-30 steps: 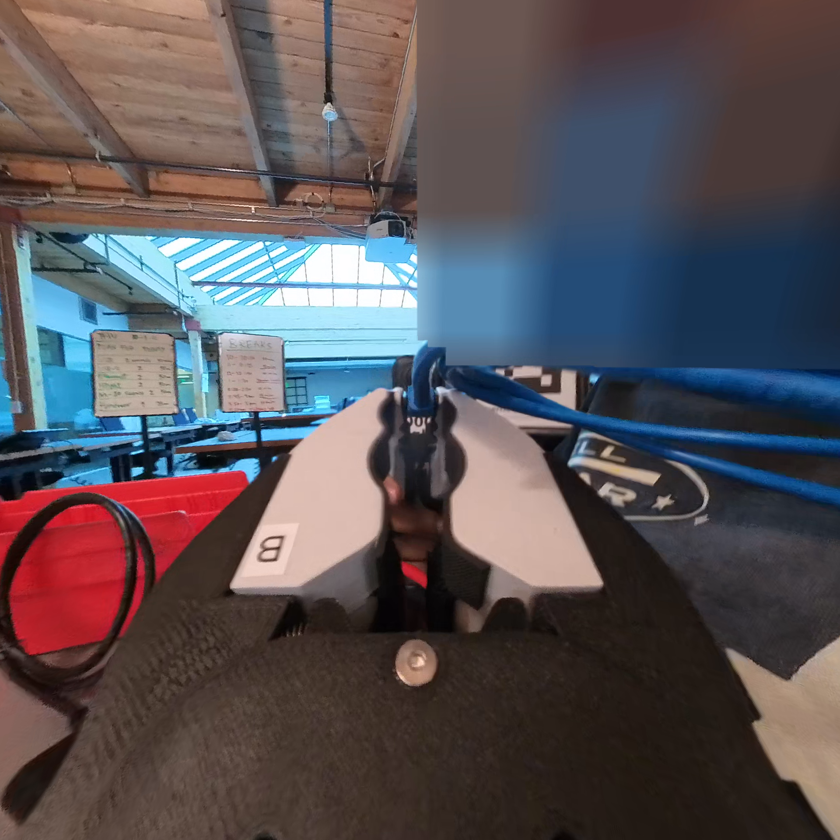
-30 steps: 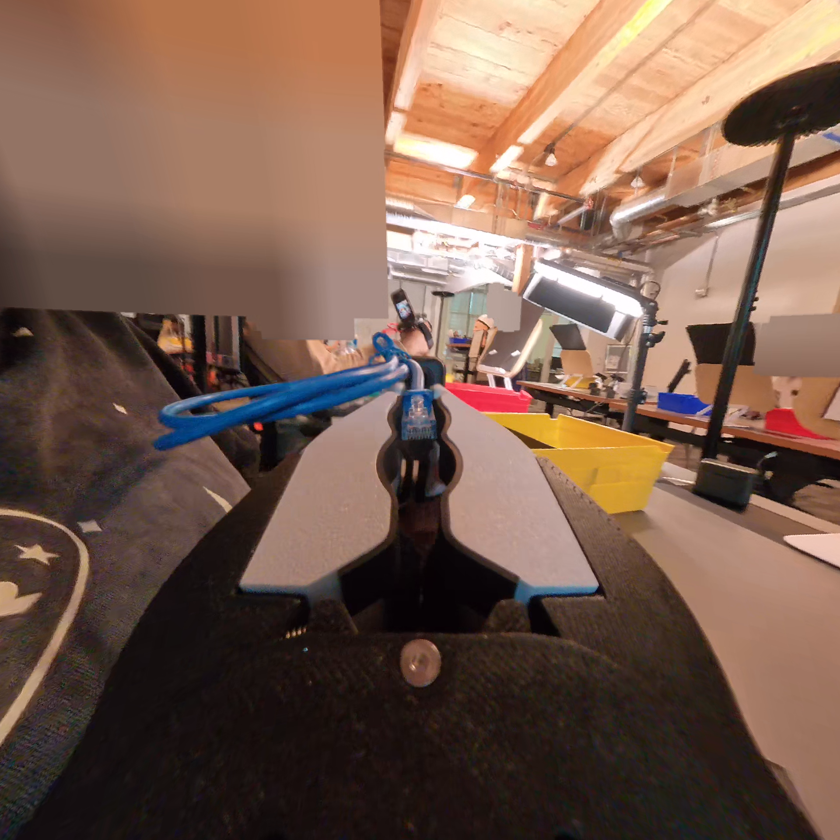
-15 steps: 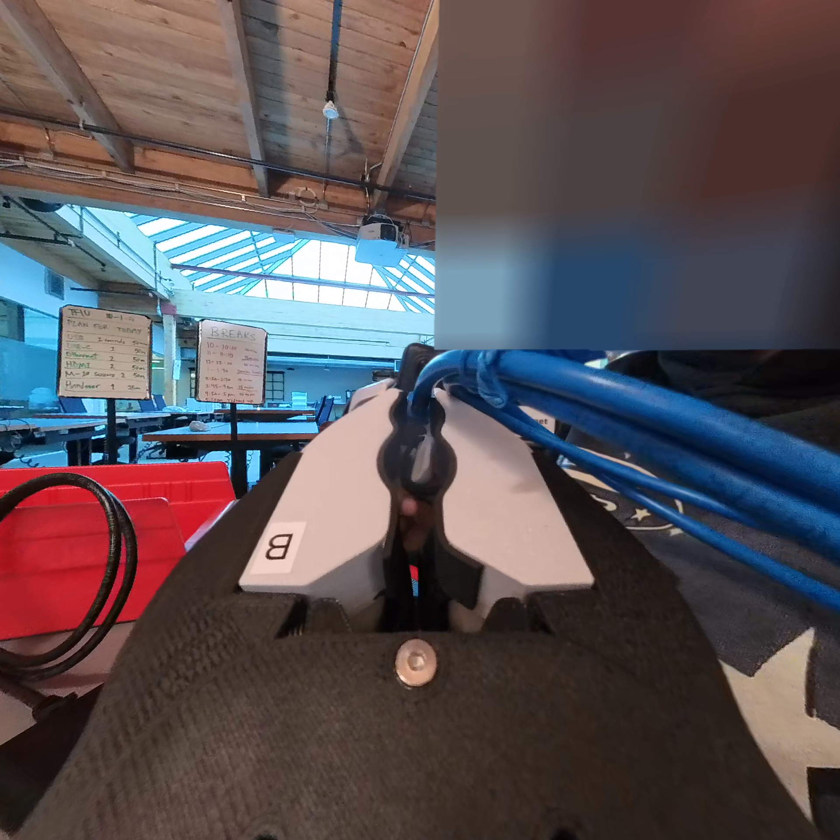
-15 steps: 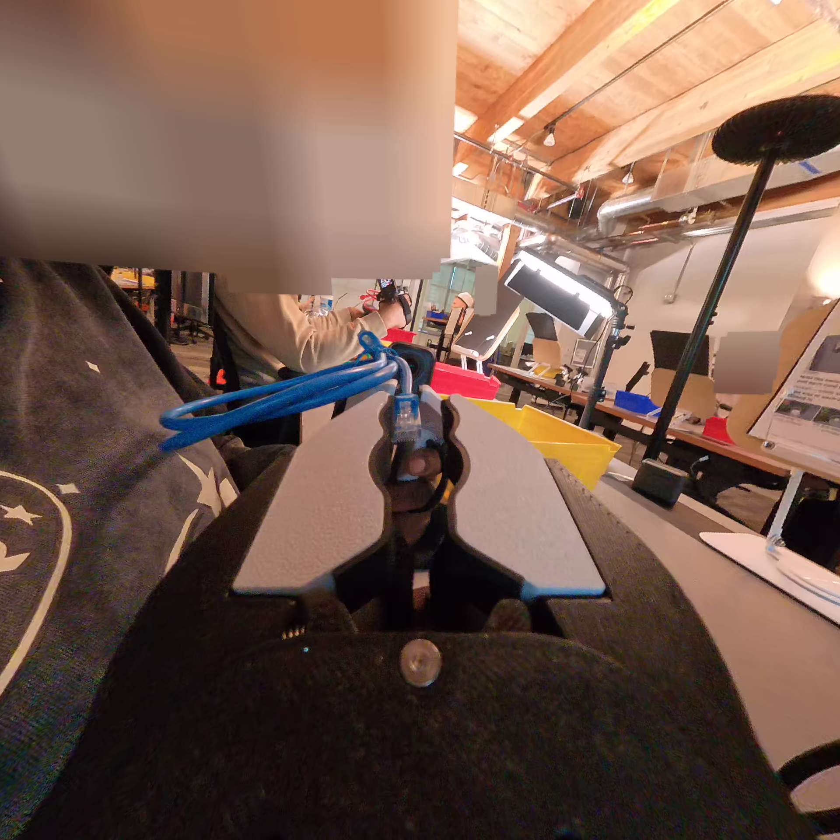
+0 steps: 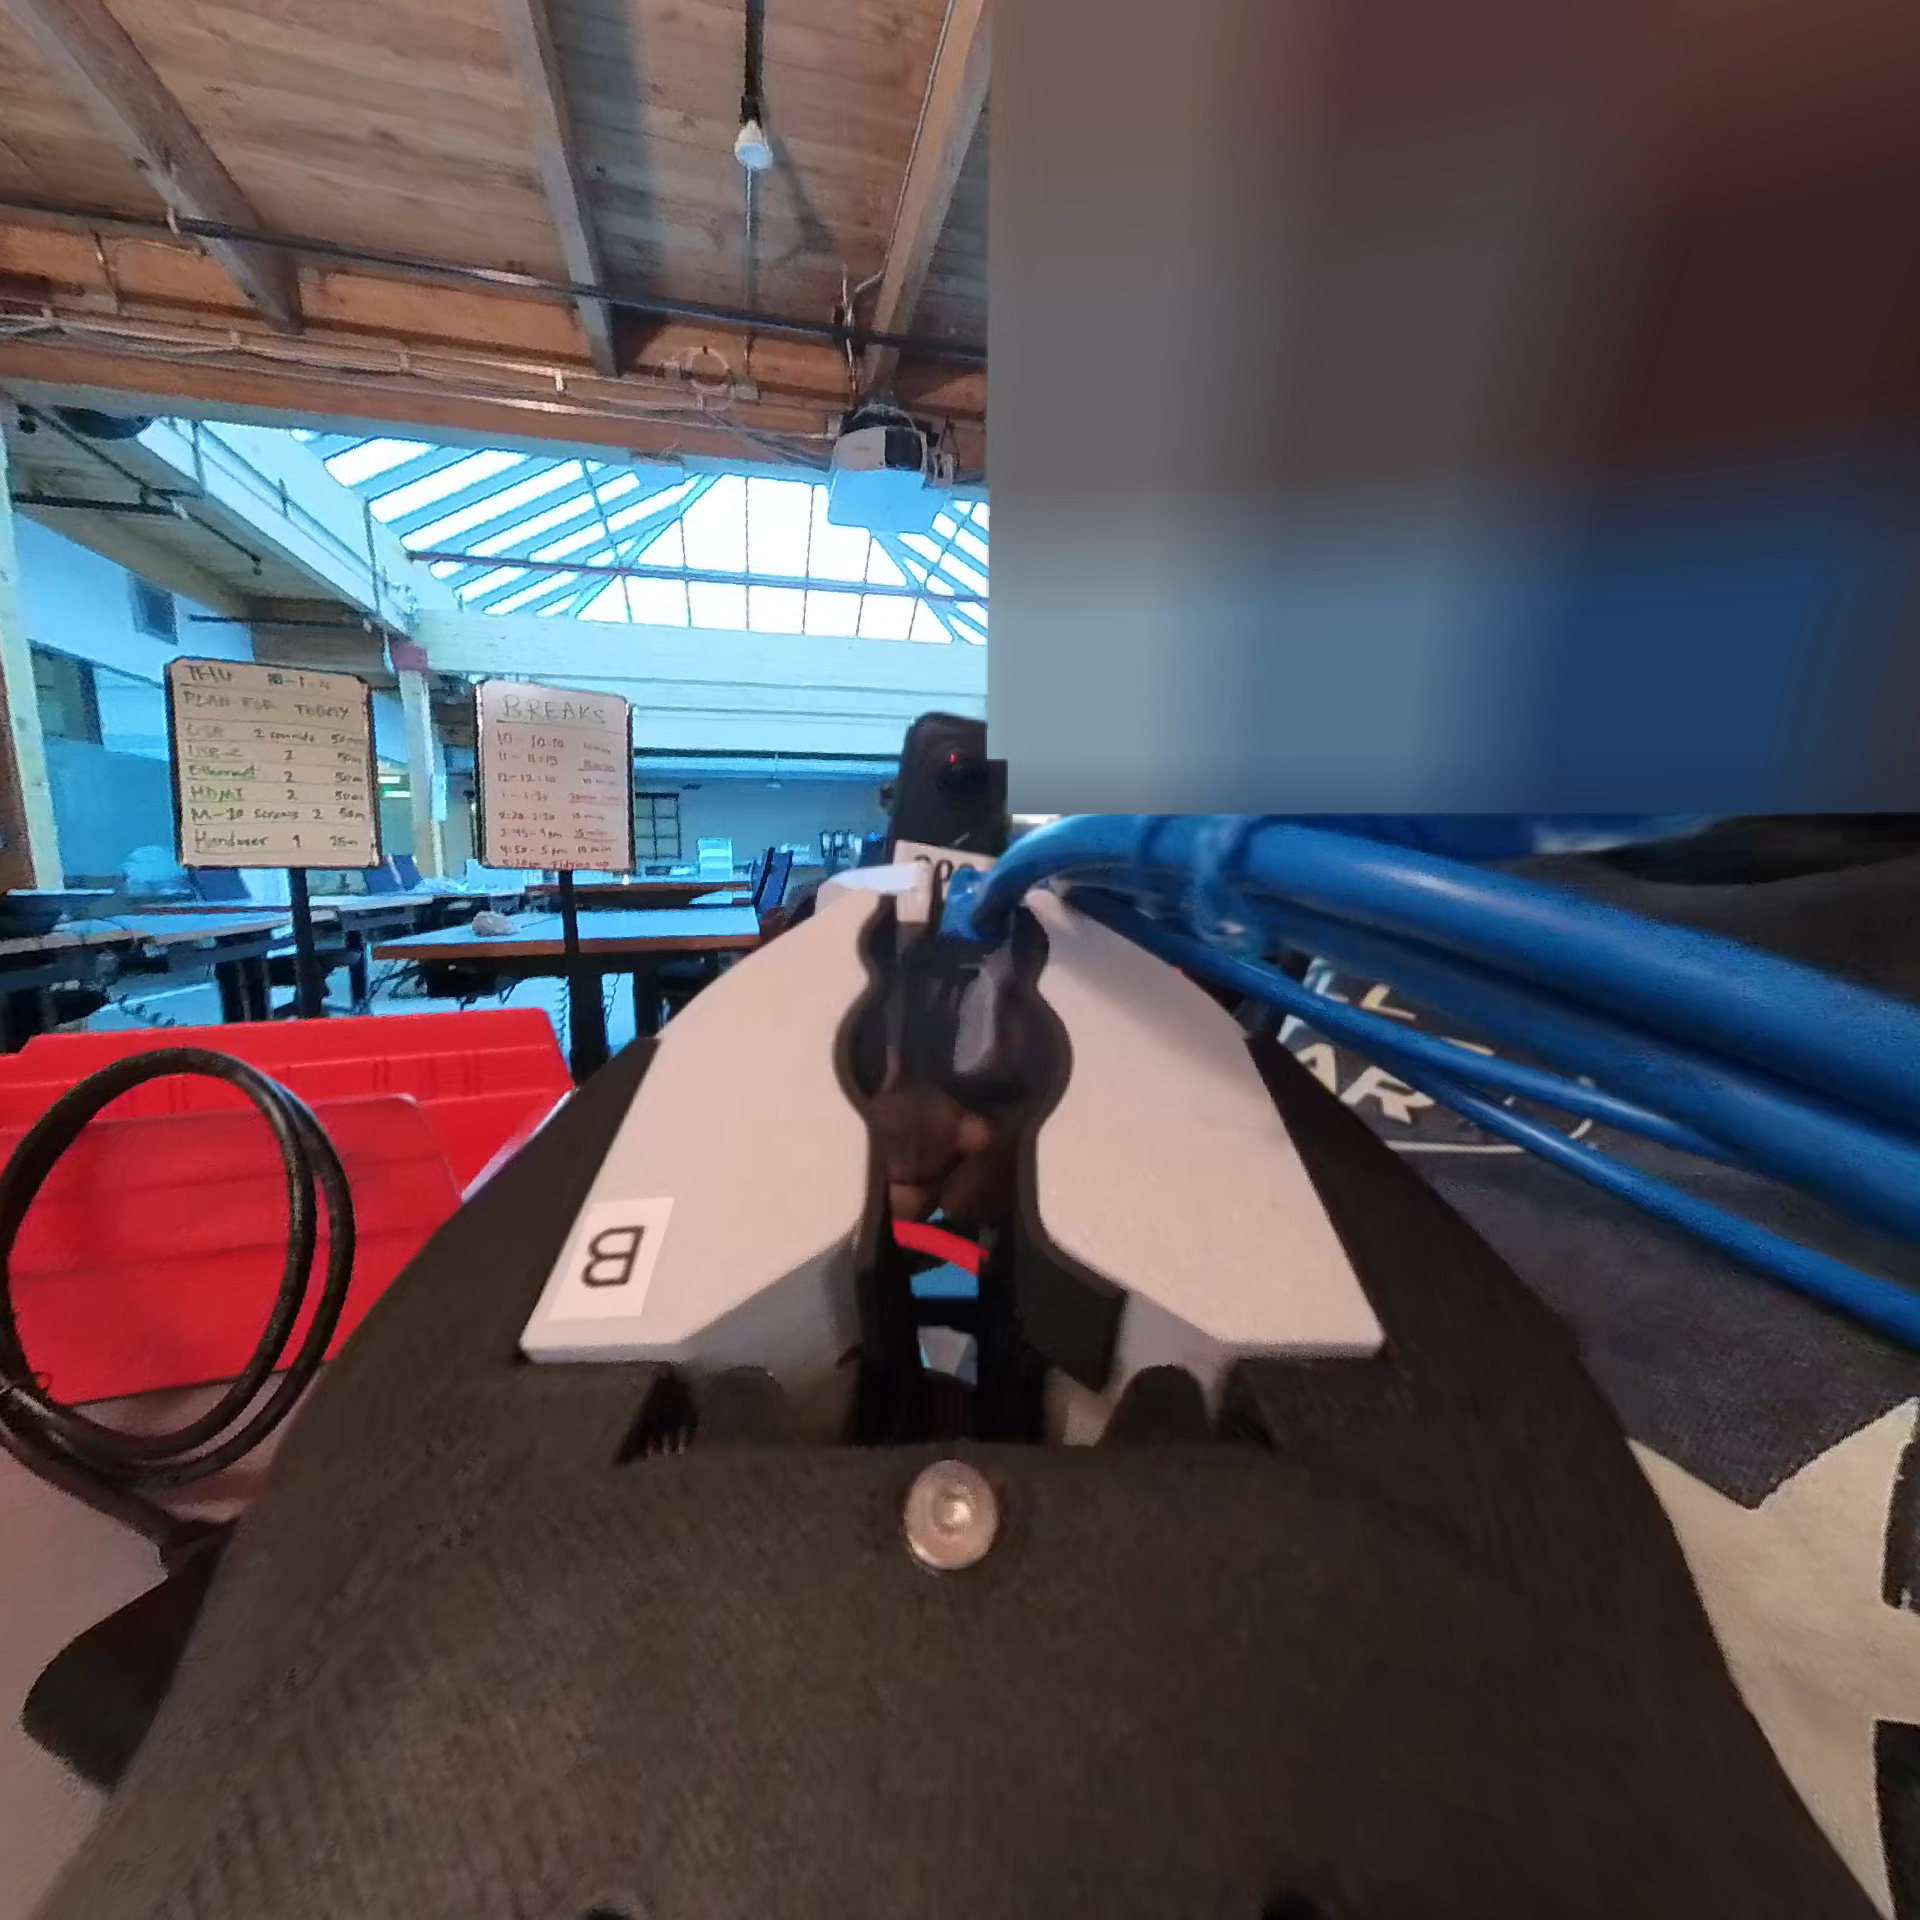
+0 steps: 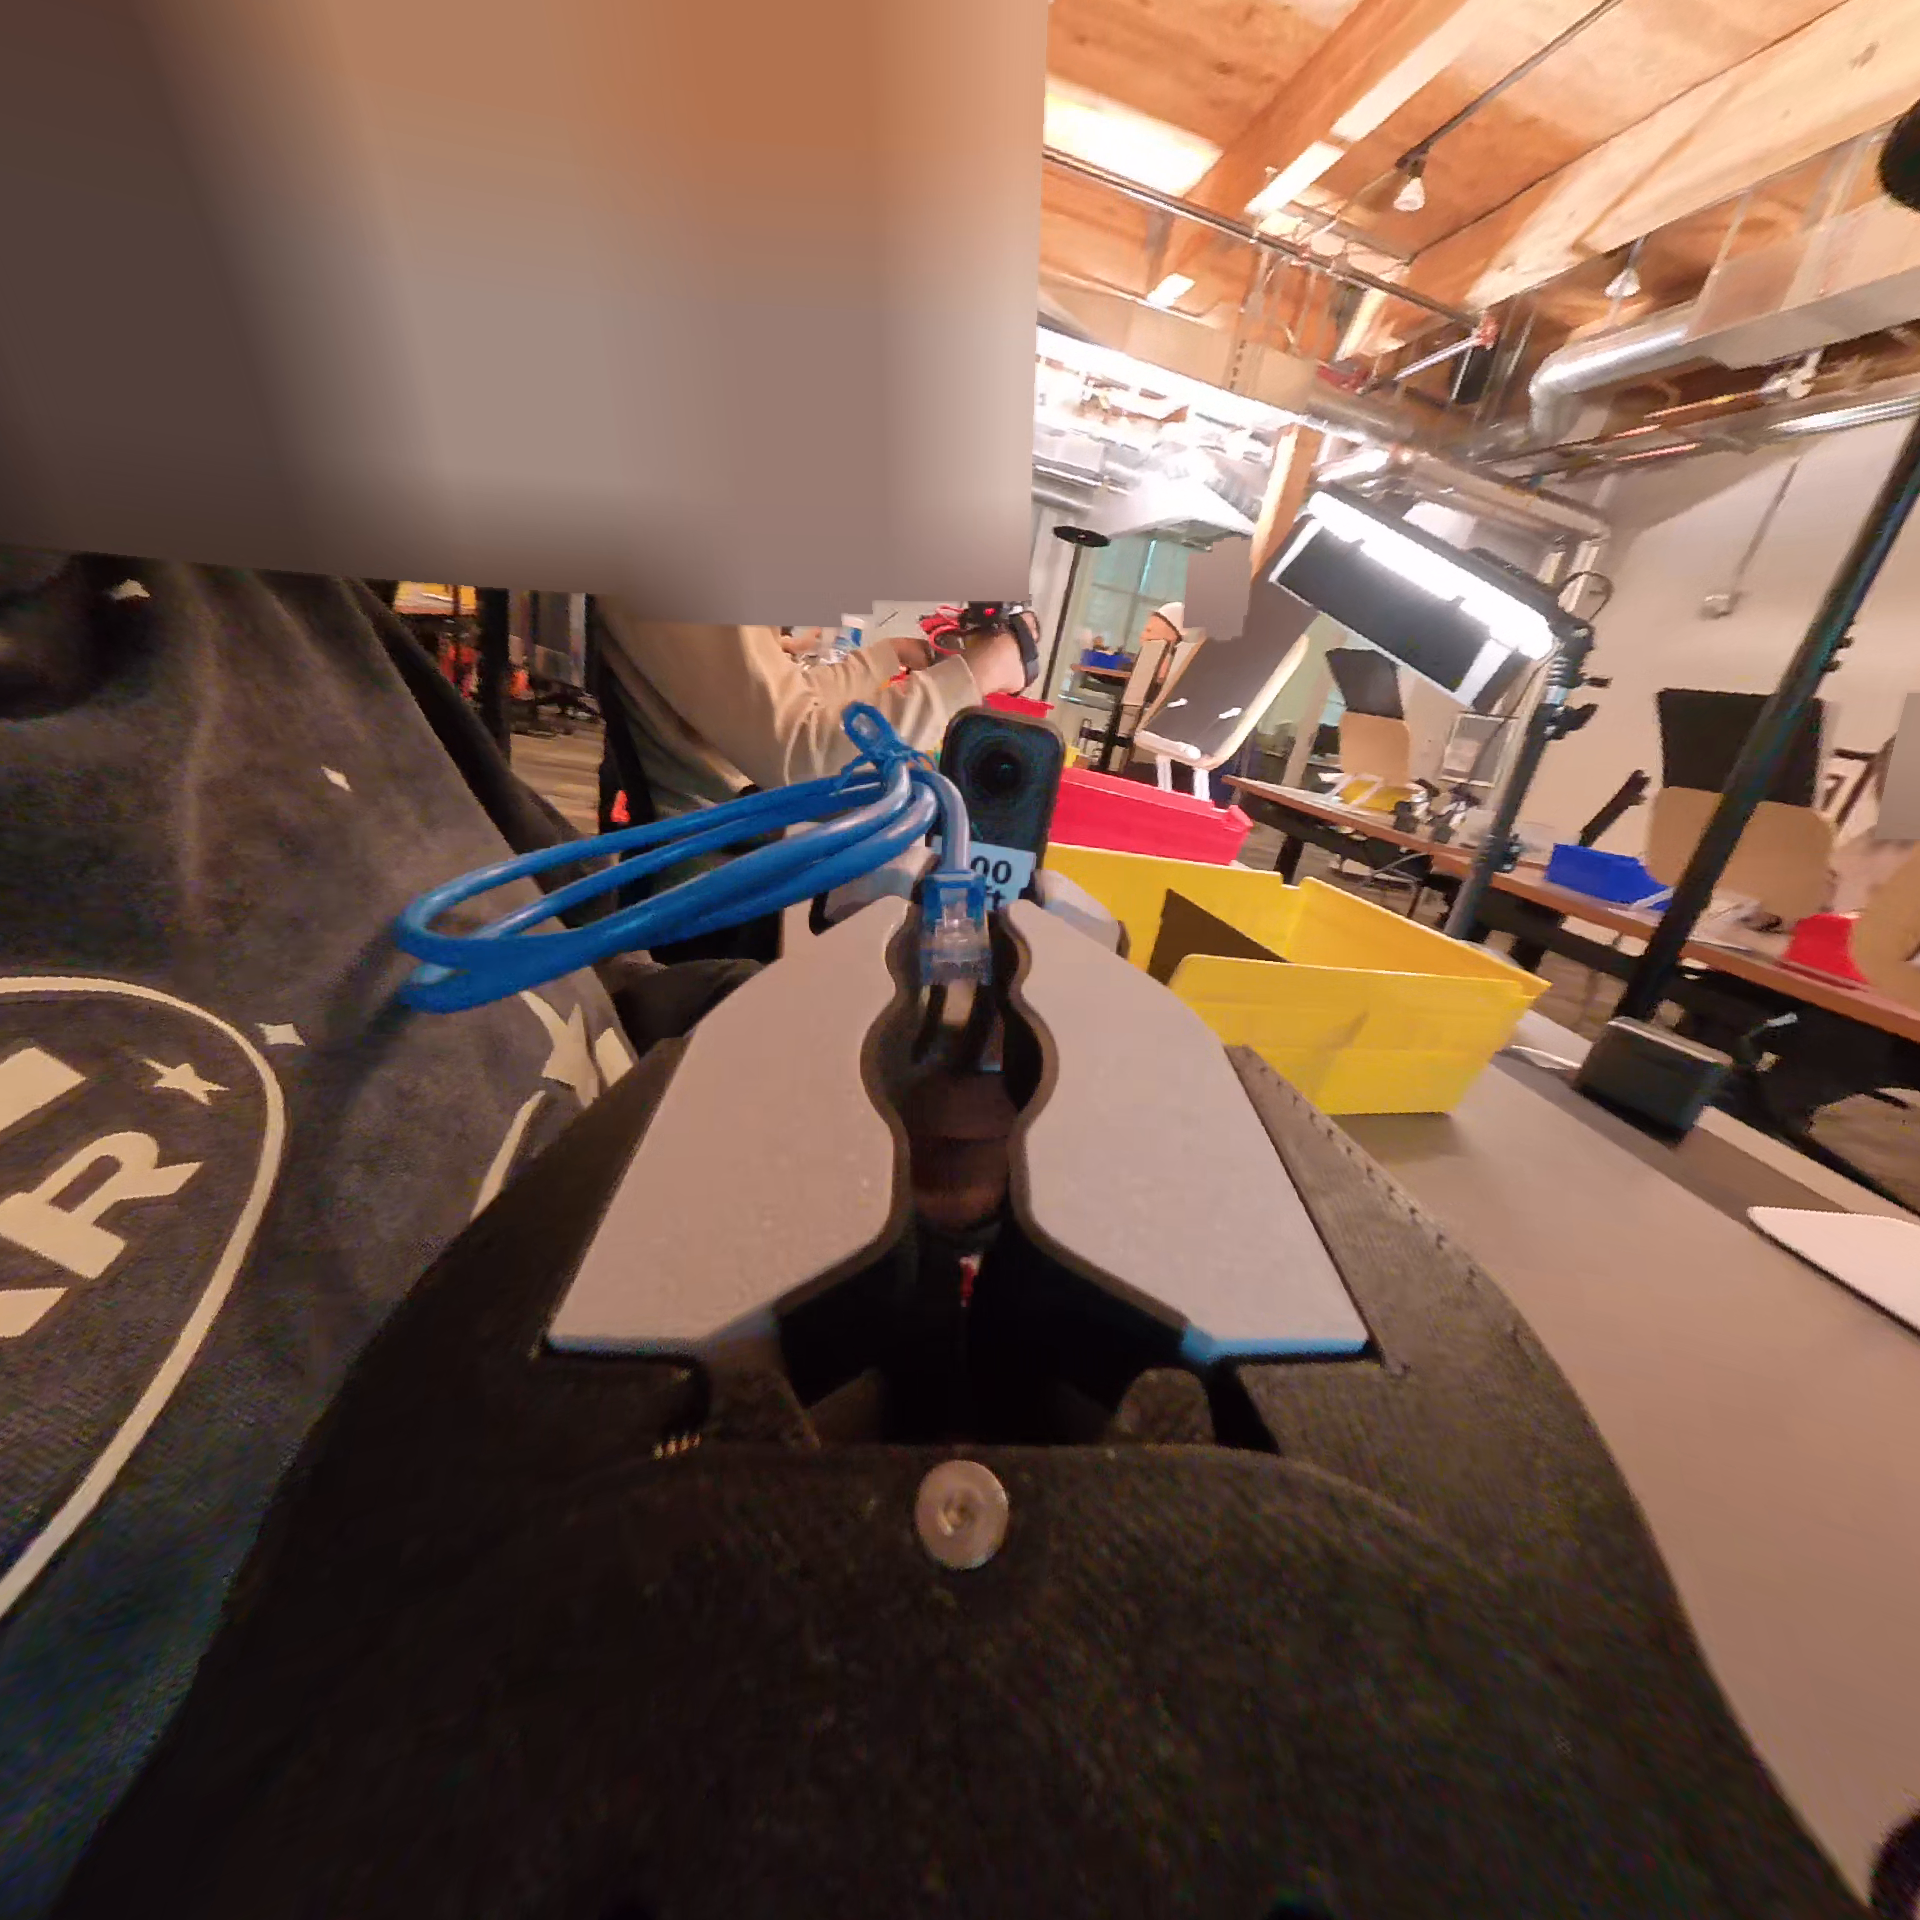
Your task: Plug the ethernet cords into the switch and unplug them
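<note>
A blue ethernet cord, coiled and tied, hangs between my two grippers, which face each other tip to tip above the person's lap. My left gripper [image 5: 951,920] is shut on one end of the blue cord [image 5: 1507,956], whose loops run off to the right. My right gripper [image 6: 951,920] is shut on the cord's clear plug [image 6: 951,940], with the coil [image 6: 665,894] hanging to the left. Each view shows the other gripper's black camera just beyond the fingertips, in the left wrist view [image 5: 951,779] and in the right wrist view [image 6: 997,779]. No switch is in view.
A person's dark sweatshirt [image 6: 208,1039] fills the side nearest the body. A red bin [image 5: 260,1122] and a black cable coil [image 5: 177,1268] are at the left. Yellow bins [image 6: 1330,987], a lamp stand base [image 6: 1652,1070] and a grey table [image 6: 1662,1351] are at the right. My two grippers' fingertips are within a few centimetres of each other.
Both grippers have swung round to point at each other, so each other's camera now shows straight ahead. Both stay shut on the blue cord.
</note>
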`<state>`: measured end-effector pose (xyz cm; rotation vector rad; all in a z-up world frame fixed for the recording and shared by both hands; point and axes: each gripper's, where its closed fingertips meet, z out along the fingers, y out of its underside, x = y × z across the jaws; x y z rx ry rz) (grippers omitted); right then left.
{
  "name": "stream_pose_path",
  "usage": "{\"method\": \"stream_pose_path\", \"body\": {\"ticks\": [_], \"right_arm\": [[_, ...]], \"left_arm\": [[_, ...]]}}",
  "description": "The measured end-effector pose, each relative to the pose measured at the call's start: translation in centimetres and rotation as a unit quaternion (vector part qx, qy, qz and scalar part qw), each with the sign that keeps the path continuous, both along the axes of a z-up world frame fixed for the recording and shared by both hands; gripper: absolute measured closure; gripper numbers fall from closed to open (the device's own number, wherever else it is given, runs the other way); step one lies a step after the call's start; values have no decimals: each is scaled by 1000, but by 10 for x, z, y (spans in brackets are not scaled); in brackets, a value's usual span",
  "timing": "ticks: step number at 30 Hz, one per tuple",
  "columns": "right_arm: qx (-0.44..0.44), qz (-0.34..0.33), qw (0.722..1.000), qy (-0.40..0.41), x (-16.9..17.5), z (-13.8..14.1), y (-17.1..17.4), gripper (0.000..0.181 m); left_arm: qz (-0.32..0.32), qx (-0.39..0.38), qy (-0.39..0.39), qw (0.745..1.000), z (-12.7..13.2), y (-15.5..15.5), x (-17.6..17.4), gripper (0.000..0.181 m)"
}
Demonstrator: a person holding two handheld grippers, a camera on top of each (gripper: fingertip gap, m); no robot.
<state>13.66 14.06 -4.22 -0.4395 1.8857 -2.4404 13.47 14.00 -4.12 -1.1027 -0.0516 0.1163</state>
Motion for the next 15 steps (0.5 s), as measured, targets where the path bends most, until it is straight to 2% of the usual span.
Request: {"method": "stream_pose_path", "body": {"ticks": [5, 11, 13, 15], "right_arm": [[13, -6, 1000, 5, -1, -4, -3, 170], [26, -8, 1000, 0, -3, -5, -3, 169], [45, -36, 998, -7, -18, -3, 2, 151], [104, -93, 990, -36, -51, -11, 12, 136]], "left_arm": [[4, -21, 13, 1000, -4, 4, 2, 169], [17, -29, 19, 999, -6, 5, 0, 170], [16, 2, 14, 1000, 1, -3, 0, 170], [14, 42, -4, 999, 10, -17, -5, 170]]}}
